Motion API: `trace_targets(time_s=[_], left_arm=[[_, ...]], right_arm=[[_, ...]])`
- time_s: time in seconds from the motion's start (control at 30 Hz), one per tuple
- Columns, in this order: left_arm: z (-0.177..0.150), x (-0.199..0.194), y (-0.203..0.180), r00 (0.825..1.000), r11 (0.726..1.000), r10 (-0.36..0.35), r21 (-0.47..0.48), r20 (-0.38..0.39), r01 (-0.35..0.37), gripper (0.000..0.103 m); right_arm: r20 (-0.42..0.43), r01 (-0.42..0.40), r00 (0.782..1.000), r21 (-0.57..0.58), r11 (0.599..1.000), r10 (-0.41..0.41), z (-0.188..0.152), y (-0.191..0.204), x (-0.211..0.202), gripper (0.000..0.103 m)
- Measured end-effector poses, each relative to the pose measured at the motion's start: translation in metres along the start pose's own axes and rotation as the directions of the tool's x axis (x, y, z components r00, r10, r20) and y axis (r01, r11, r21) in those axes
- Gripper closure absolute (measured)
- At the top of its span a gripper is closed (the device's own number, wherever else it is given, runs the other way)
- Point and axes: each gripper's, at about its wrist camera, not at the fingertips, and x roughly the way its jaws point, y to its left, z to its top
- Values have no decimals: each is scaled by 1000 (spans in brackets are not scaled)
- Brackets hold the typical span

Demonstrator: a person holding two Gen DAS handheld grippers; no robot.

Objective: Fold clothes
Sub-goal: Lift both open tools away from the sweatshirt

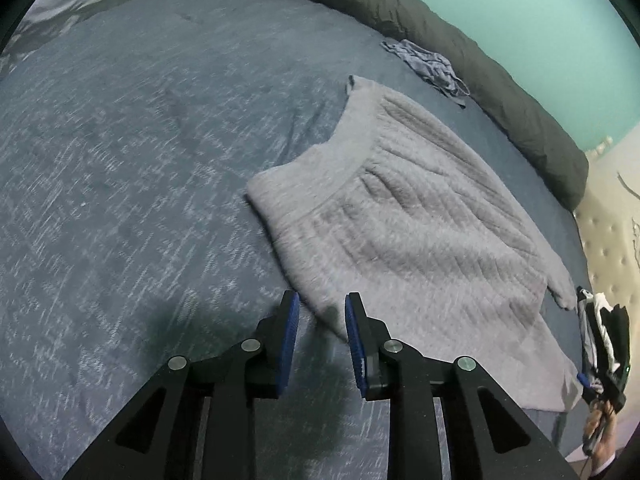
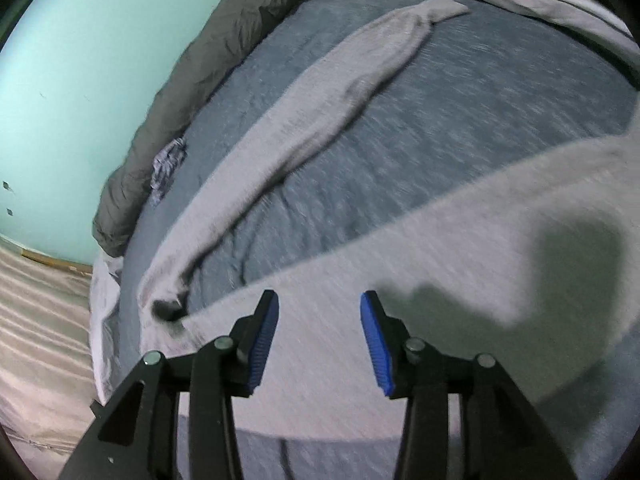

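Sweater, grey fuzzy knit (image 1: pixel 404 216), spread flat on the blue-grey bedspread (image 1: pixel 120 160), both grips empty.
Near the frame bottom, left hand-held gripper (image 1: pixel 322 312) stands narrowly parted and right hand-held gripper (image 2: pixel 319 312) wider, holding nothing; farther up, the outstretched sleeve (image 2: pixel 320 104) could drag or bunch, skewing any fold.

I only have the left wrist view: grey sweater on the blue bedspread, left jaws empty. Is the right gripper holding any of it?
Observer: No. The right gripper hangs over the sweater with its jaws open and nothing between them.
Operator: Is there a sleeve on that side?
Observer: Yes. One sleeve lies stretched out long across the bedspread, not folded in, with its cuff at the end away from the gripper.
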Motion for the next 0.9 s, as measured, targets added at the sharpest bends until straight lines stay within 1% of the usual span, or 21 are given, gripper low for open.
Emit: trace_targets(time_s=[0.13,0.3,0.4,0.5,0.67,0.8,0.9], left_arm=[[-4,1,12,1000,999,-5,-38,-22,5,77],[-3,11,19,999,997,-24,-69,-27,22,77],[1,17,18,999,996,-26,-82,-22,24,77],[4,24,16,999,997,-26,-78,-27,24,77],[11,34,12,999,996,-29,-85,-26,27,77],[12,37,6,999,997,-22,-72,-24,20,77],[11,37,3,999,998,-22,-67,-24,20,77]], right_arm=[[12,23,1000,-10,1000,-23,-10,-20,-22,59],[23,61,998,-4,998,-61,-17,-49,-39,58],[36,80,996,26,996,-81,-18,-66,-44,57],[55,100,993,64,993,-104,-18,-85,-51,54],[87,133,986,86,987,-140,-15,-104,-65,49],[61,168,983,111,980,-175,-15,-123,-66,49],[38,166,985,113,980,-171,-18,-132,-62,49]])
